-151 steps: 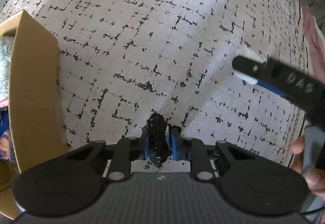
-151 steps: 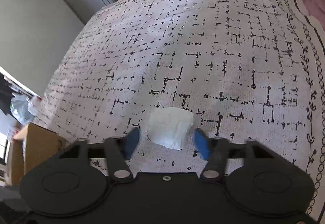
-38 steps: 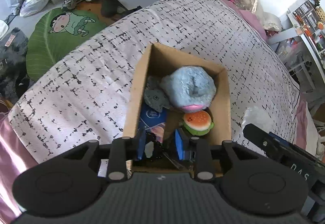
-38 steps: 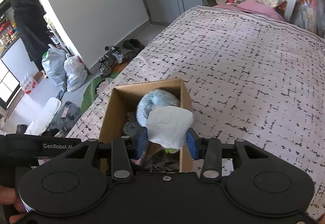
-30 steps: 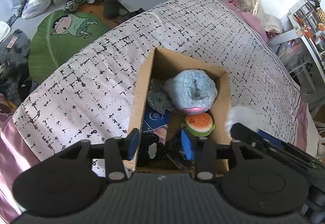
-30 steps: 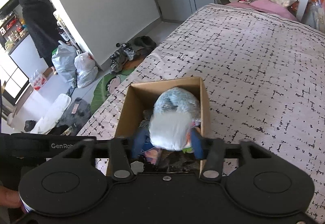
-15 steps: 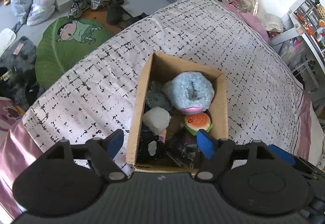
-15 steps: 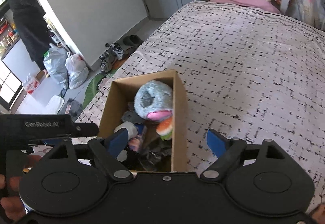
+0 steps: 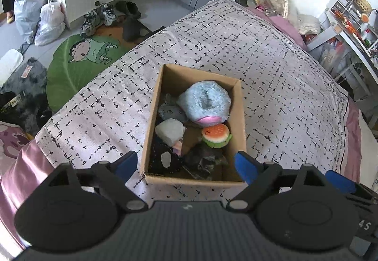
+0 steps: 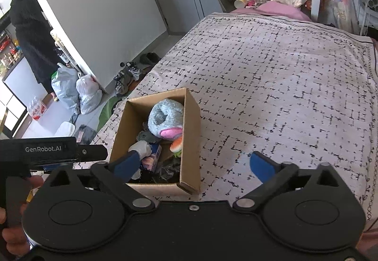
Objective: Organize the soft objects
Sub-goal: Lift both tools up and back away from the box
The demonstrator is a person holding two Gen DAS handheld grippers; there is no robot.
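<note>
Both hand-held grippers — left [image 9: 183, 164], right [image 10: 193, 166] — opening, nothing between jaws; soft items lie in cardboard box [image 9: 238, 119] just ahead, presumably deposited.

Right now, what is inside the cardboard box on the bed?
The cardboard box holds a blue fluffy slipper, a burger toy, a white soft lump, a grey plush and dark items. Whatever lies beneath them is covered.

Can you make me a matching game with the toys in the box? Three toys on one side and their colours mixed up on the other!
Toys:
1. fluffy slipper
2. burger toy
3. squishy lump

Colours:
A. white
B. light blue with a pink edge
C. orange top, green bottom

Right pairs: 1-B, 2-C, 3-A. All three lie inside the cardboard box.
</note>
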